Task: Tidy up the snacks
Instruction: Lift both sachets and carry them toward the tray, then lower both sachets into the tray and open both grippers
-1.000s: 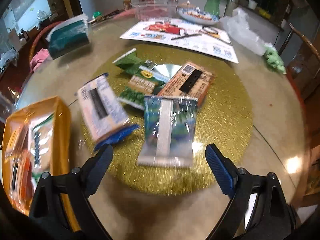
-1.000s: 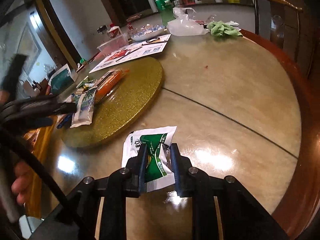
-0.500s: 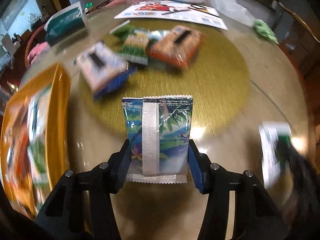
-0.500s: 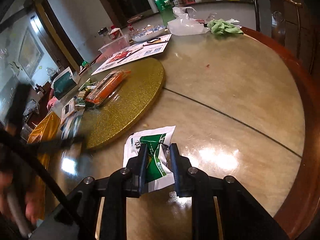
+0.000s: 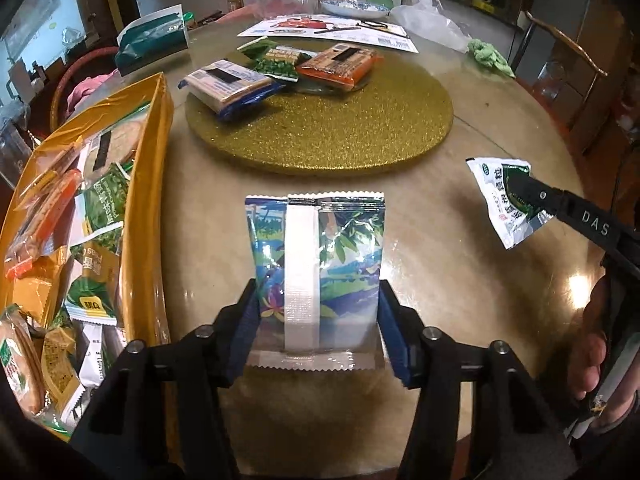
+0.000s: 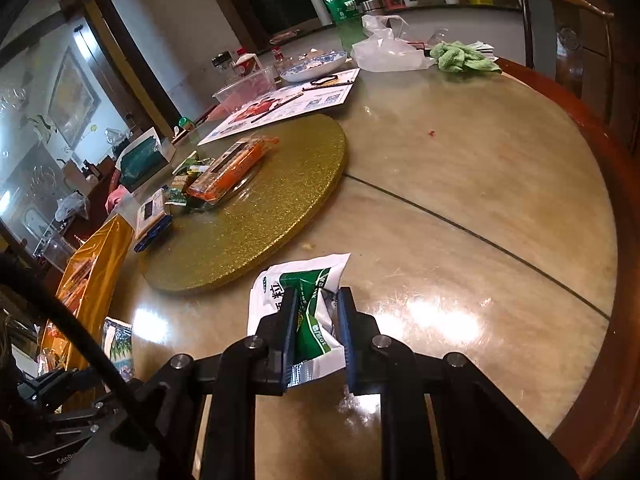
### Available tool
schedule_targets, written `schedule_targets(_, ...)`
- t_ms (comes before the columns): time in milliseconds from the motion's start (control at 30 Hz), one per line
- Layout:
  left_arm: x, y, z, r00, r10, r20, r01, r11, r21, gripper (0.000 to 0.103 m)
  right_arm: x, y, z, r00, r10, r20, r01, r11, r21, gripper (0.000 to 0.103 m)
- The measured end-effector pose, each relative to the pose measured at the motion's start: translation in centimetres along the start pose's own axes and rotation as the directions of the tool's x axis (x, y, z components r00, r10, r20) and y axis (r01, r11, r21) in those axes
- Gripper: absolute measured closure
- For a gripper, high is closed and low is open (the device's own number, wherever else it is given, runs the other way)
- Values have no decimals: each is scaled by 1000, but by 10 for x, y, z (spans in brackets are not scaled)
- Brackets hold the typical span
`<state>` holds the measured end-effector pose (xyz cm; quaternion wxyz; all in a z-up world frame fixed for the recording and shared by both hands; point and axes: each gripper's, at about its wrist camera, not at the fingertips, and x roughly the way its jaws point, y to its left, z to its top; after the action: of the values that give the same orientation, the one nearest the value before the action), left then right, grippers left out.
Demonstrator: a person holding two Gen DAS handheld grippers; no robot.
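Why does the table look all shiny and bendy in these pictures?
Right wrist view: lamp glare makes bright white patches on the polished table, and the fisheye lens curves its rim. Left wrist view: a glare spot sits near the right edge, the blue-green snack packet looks sharp, and the corners go black.

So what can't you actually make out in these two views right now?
- Left wrist view: front of the blue snack packet, only its seam side shows.
- Left wrist view: yellow bag, lower contents cut off by the edge.
- Right wrist view: green-and-white sachet print, covered by the right gripper.
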<state>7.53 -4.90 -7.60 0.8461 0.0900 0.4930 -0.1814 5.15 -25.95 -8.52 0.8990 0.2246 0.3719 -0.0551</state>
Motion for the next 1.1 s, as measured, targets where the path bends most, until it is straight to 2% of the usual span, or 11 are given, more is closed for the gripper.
schedule_targets(100,-12,3,-2,999,-48,26,49,999,-11,51,-3,1,0,999,30,12,-30,1000,-9,85)
schedule_targets(200,-34,1,-6,995,-41,92,41,999,0,52,-4,2,-1,999,50,17,-50,999,-21,85)
schedule_targets(267,-48,4,-7,992,-72,107,74,997,-15,52,-6,3,-1,998,61,23,-61,998,-24,85)
schedule_targets(333,-65,13,-7,986,-106,126,113,993,-46,52,-9,5,-1,997,74,27,-74,997,-22,85)
schedule_targets(400,-80,29,-9,982,-124,144,137,987,-85,52,-12,8,-3,991,132,13,-132,991,7,85)
schedule_targets(467,-95,47,-11,979,-120,168,142,981,-130,52,-18,20,-5,986,166,0,-166,986,10,85)
schedule_targets(633,-120,101,-20,978,-56,199,103,967,-234,52,-37,77,-9,957,290,-21,-291,953,-79,85)
schedule_targets(767,-119,135,-30,983,-22,183,75,954,-291,52,-39,125,-12,930,362,-62,-368,918,-150,85)
schedule_targets(900,-107,147,-38,986,70,150,-24,956,-291,52,-24,175,-14,918,375,-127,-395,887,-237,85)
schedule_targets(1100,-86,156,-41,990,80,115,-44,959,-281,52,13,230,-12,921,337,-194,-384,868,-315,85)
